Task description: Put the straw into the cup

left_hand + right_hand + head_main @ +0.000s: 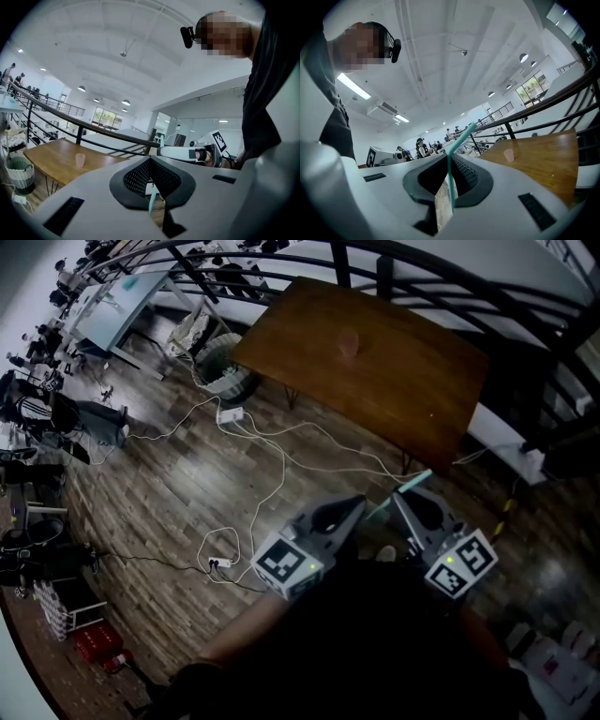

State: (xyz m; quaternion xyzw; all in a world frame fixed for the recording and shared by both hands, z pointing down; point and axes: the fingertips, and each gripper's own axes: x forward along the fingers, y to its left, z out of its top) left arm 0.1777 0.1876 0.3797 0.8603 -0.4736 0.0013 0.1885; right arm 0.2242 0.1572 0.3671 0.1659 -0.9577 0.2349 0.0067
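One step done: clenching straw [461,136] with left gripper [152,188] and right gripper [449,165]; yet to reach distant cup [349,343] on table [417,395].

My right gripper [449,159], just left of the wooden table [548,164], has its jaws closed on a teal straw [451,185]; the straw stands upright between the pads, and its top bends over toward the table. A pale pink cup [509,155] stands upright on the table near its left end, well apart from the straw, and a dark railing [553,101] runs behind the table. Past the table's left end there's a group of people [423,147], small and hard to make out.
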